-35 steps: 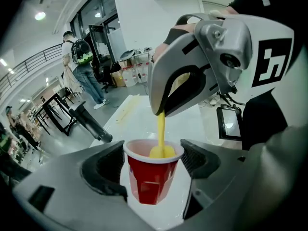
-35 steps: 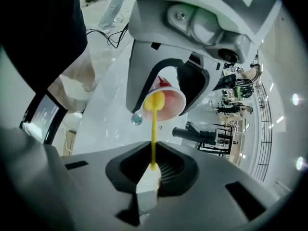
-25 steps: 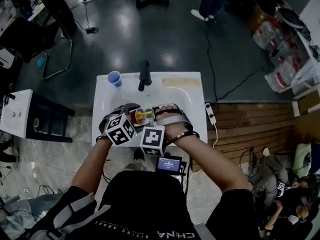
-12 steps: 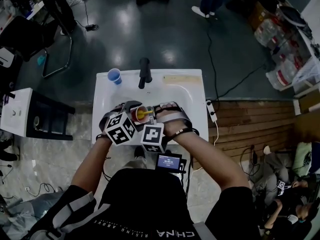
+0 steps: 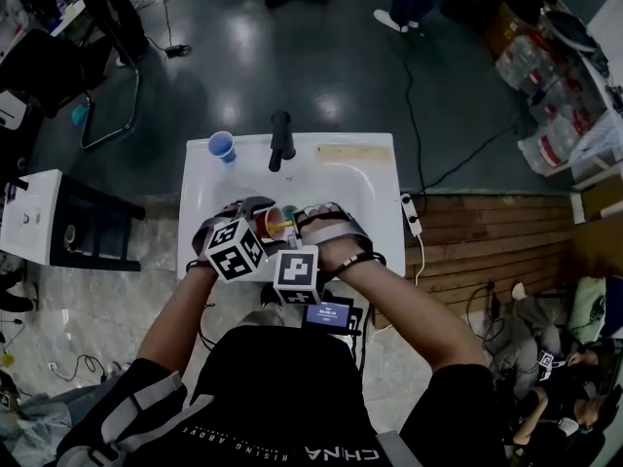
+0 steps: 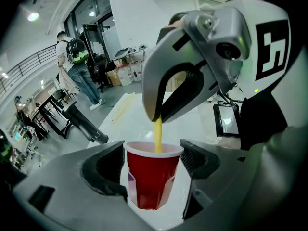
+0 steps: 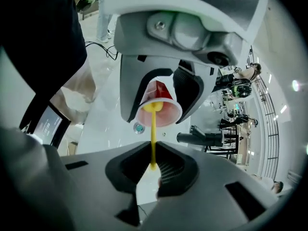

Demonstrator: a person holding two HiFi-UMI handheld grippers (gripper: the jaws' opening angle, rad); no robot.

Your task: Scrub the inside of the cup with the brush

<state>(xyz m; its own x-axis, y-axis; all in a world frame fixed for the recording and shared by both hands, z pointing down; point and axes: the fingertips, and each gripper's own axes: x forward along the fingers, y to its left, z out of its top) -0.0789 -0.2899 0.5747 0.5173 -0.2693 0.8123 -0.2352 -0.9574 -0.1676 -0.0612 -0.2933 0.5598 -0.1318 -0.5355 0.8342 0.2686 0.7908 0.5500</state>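
Room: dark glossy floor beyond a white sink [image 5: 375,185]; pale tiles to its left, wooden boards to its right.
Far left: a small white stand [image 5: 34,217] sits apart from the sink.
Blue cup [image 5: 222,148]: upright on the sink's back rim, at the left corner.
Faucet [image 5: 280,142]: black, at the middle of the back rim, just right of the blue cup; the left gripper view shows it [image 6: 85,125] past the tongs.
Left tongs [image 5: 263,224]: clenched on the red cup, one jaw against each side of its wall, as the left gripper view [image 6: 154,162] shows plainly.
Red cup [image 5: 276,224]: held over the sink basin, clear of the bottom, mouth turned toward the right tongs; pale pink inside [image 7: 159,112].
Brush [image 6: 158,134]: a thin yellow handle runs from the right tongs into the red cup's mouth; its bristles cannot be made out.
Right tongs [image 5: 306,220]: clamped on the near end of the brush handle [image 7: 153,143], jaws nearly together around it, just right of the red cup.
Drain [image 7: 138,127]: a round metal ring in the basin below the red cup.
Screen [image 5: 328,314]: a small lit device near the person's body, below the two marker cubes.
Power strip [image 5: 411,220]: white, just beside the sink's right edge.
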